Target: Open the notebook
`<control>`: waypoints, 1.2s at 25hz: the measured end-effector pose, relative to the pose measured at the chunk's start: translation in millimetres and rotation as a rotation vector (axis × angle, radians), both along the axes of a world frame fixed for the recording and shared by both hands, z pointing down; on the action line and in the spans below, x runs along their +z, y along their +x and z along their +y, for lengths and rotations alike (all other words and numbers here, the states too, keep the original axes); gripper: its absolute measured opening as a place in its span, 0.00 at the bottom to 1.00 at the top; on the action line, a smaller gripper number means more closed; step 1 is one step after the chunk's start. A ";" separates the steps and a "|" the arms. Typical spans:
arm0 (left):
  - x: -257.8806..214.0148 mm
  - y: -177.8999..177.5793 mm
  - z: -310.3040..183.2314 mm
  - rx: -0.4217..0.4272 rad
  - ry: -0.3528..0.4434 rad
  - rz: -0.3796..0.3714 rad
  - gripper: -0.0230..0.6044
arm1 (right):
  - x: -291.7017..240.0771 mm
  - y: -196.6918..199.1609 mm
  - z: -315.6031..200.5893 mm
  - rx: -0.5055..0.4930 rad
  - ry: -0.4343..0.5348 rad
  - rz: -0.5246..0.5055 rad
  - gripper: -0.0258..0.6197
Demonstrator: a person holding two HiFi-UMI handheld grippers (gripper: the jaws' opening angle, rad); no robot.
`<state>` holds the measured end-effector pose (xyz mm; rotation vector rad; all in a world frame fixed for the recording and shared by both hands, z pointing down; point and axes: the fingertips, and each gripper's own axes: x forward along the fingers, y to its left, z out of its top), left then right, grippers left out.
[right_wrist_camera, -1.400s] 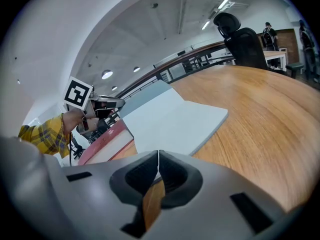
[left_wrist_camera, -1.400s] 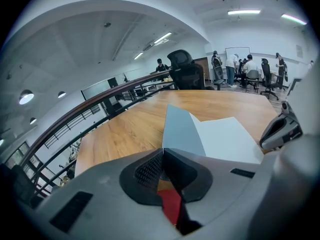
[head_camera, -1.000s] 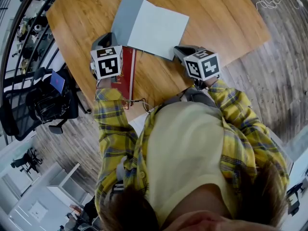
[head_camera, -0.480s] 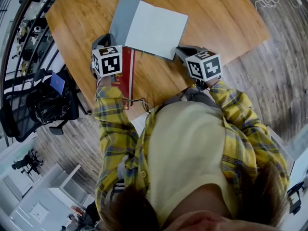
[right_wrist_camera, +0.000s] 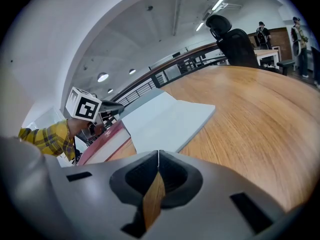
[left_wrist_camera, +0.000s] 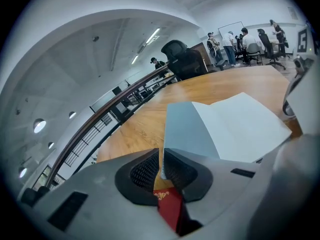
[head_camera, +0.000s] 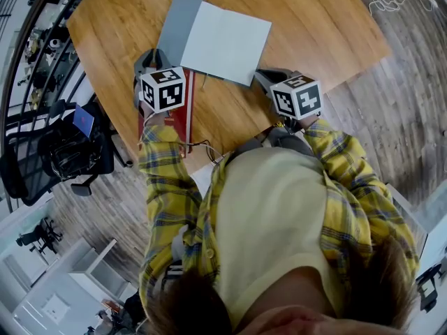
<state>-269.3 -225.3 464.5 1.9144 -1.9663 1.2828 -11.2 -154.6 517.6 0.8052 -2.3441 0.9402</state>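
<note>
Notebook (head_camera: 230, 44) lies open; left gripper (left_wrist_camera: 161, 165) jaws pinch near edge of grey left cover (left_wrist_camera: 187, 129). Right gripper (right_wrist_camera: 158, 170) jaws together, empty. Risk: sideways pull drags notebook, creases cover.

A yellow plaid shirt (head_camera: 167, 187) with blue stripes is worn over a pale yellow top (head_camera: 272, 222). The grey left tongs (left_wrist_camera: 161, 165) and right tongs (right_wrist_camera: 158, 159) each carry a white, black-marked cube (head_camera: 163, 89).
</note>
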 end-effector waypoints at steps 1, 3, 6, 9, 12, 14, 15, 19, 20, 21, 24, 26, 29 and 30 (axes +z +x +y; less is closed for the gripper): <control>-0.9 -0.4 0.8 -0.002 0.005 -0.008 0.06 | 0.0 0.3 0.7 -0.001 -0.001 -0.001 0.14; -2.8 -1.4 2.0 -0.008 0.013 -0.008 0.09 | -0.4 0.7 1.6 -0.002 -0.001 -0.003 0.14; -4.9 -4.1 3.8 -0.019 0.020 0.009 0.12 | -1.5 -0.5 2.7 -0.005 0.000 -0.005 0.14; -9.3 -4.5 7.0 -0.033 0.038 0.029 0.13 | -3.6 -1.6 4.0 -0.010 0.004 -0.010 0.14; -14.2 -3.4 11.6 -0.050 0.059 0.045 0.13 | -5.9 -1.5 4.6 -0.010 0.010 -0.015 0.14; -16.6 -2.9 15.2 -0.060 0.068 0.052 0.13 | -7.2 -1.4 5.1 -0.009 0.013 -0.016 0.14; -17.8 -2.9 16.8 -0.063 0.071 0.051 0.13 | -7.9 -1.4 5.4 -0.008 0.014 -0.016 0.14; -22.2 -4.0 22.9 -0.075 0.082 0.049 0.13 | -10.7 -1.5 7.4 -0.005 0.019 -0.016 0.14; -23.1 -3.9 24.3 -0.077 0.086 0.053 0.13 | -11.3 -1.6 8.2 -0.003 0.020 -0.016 0.14; -23.9 -3.5 25.6 -0.078 0.089 0.059 0.13 | -11.8 -1.6 8.9 -0.002 0.021 -0.017 0.14; -27.1 1.4 28.6 -0.072 0.098 0.066 0.13 | -13.1 0.1 10.5 0.002 0.023 -0.019 0.14; -29.8 5.9 30.2 -0.063 0.102 0.063 0.13 | -14.4 1.0 11.3 0.006 0.025 -0.023 0.14; -32.0 11.5 32.1 -0.052 0.106 0.065 0.13 | -16.4 1.5 12.2 0.010 0.030 -0.028 0.14; -32.3 12.9 32.9 -0.051 0.108 0.066 0.13 | -17.2 1.6 12.6 0.011 0.032 -0.030 0.14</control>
